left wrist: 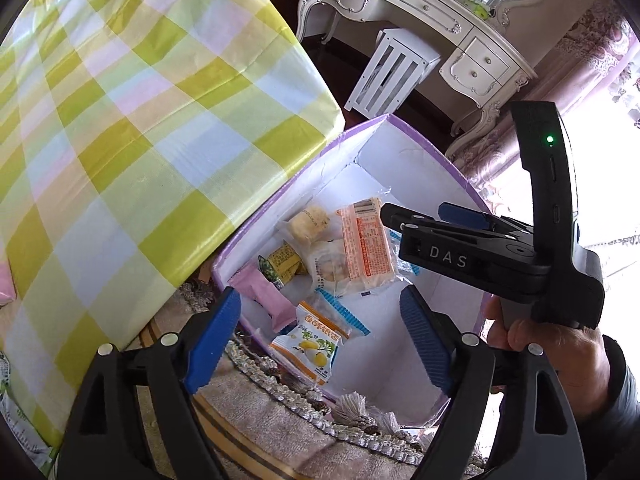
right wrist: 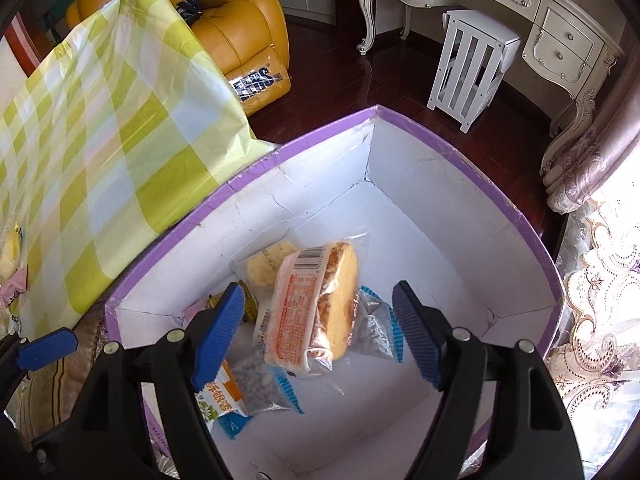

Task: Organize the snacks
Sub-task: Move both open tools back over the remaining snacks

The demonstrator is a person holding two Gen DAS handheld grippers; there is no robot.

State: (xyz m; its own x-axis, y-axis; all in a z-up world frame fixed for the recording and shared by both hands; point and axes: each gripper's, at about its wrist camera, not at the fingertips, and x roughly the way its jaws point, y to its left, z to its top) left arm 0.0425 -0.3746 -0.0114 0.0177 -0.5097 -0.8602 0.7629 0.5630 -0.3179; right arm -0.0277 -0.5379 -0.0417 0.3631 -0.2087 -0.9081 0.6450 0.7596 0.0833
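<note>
Left wrist view looks down past the left gripper (left wrist: 320,336), whose jaws stand wide apart with nothing between them, into a white box with a purple rim (left wrist: 424,136) that sits on a fringed rug (left wrist: 280,420) beside a surface draped in a green-and-yellow checked cloth (left wrist: 140,128). Snacks lie on the box floor toward its corner nearest the cloth: a pink packet (left wrist: 270,298) against the near wall, a small yellow-green packet (left wrist: 282,262) just behind it, a round pale pastry in clear wrap (left wrist: 308,224), an orange-labelled cake packet (left wrist: 366,244) resting partly on a second wrapped pastry (left wrist: 328,264), and an orange-and-white packet printed with yellow fruit (left wrist: 310,344) at the near edge beside a clear bag with blue ends (left wrist: 342,312). The right gripper (left wrist: 394,216) reaches in from the right above the box, held by a hand (left wrist: 532,332); from this side I cannot tell how far its jaws are parted. Right wrist view shows the right gripper (right wrist: 320,336) over the box (right wrist: 460,148) with its jaws spread wide and holding nothing, the cake packet (right wrist: 316,312) lying below between them on the box floor, apart from both pads.
</note>
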